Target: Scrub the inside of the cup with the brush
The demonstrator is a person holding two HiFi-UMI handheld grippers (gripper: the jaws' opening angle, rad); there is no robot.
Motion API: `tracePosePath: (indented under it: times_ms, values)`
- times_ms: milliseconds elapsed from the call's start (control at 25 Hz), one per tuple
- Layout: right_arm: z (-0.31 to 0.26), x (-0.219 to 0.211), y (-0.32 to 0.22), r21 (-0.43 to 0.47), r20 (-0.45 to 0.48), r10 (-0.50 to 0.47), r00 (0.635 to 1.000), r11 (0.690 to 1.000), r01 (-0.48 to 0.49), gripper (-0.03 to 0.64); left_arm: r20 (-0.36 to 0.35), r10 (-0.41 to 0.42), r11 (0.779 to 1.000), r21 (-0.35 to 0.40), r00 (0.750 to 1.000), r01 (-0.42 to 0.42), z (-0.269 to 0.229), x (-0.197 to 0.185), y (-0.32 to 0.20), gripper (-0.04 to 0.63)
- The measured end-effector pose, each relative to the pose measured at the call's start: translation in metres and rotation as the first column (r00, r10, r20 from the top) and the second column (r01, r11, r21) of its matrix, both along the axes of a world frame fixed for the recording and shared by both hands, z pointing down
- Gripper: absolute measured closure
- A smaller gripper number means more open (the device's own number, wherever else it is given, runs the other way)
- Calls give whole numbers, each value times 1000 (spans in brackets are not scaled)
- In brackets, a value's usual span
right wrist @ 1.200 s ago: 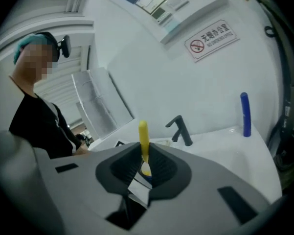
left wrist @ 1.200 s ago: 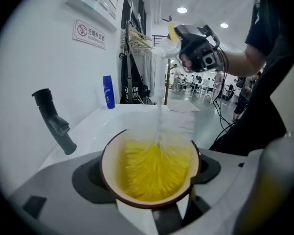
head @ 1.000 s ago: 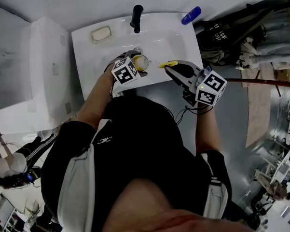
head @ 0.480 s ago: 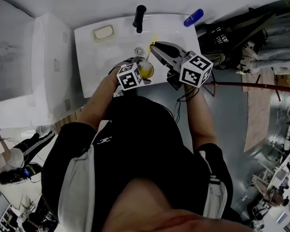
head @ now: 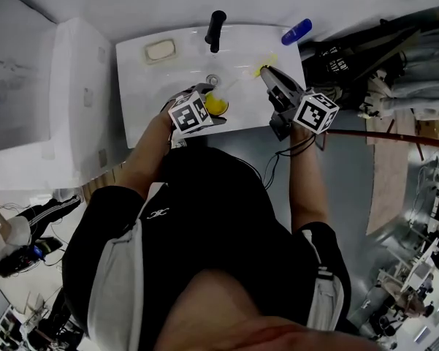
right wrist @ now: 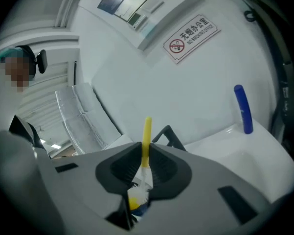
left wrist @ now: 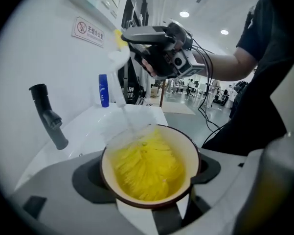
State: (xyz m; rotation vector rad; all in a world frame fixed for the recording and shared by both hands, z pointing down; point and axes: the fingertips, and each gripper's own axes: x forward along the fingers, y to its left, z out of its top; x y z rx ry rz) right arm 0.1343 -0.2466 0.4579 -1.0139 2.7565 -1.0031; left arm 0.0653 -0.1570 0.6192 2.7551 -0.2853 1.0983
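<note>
A cream cup point(left wrist: 186, 151) with a dark rim is clamped between the jaws of my left gripper point(left wrist: 149, 180), low over the white sink point(head: 142, 86). The cup is filled by the yellow bristles point(left wrist: 147, 168) of the brush. Its pale handle point(left wrist: 121, 94) rises up and away to my right gripper point(left wrist: 154, 35). That gripper point(right wrist: 146, 155) is shut on the handle, and the yellow tip point(right wrist: 146, 129) sticks out past the jaws. In the head view the cup point(head: 217, 105) sits by the left gripper point(head: 204, 108), with the right gripper point(head: 272, 79) to its right.
A black faucet point(head: 215, 29) stands at the sink's back, a soap bar point(head: 161, 50) at the back left and a blue bottle point(head: 297, 31) at the back right corner. A white wall with a sign point(right wrist: 193, 35) is behind. A grey floor lies to the right.
The right gripper swung the brush handle from the right, over the back of the basin, then out to the right again. The bristles are now down inside the cup. The left gripper barely moved.
</note>
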Motion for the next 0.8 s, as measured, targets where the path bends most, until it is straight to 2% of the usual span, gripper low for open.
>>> tracePosePath:
  times_ms: [160,560,800]
  values:
    - [3,13,15,-7,10,24,1000,1000,-24,566,11,-57,998,8,998,57,3,-8,-14,186]
    - [-30,1,39,115,-38,6,999,993,-1,566,7,-111,994,7,994,111,9,-7,-24,187]
    - [-78,13,36,219,38,41,998,974,-48,566,31,-140,990,-21,990,141,20,-14,-20,187]
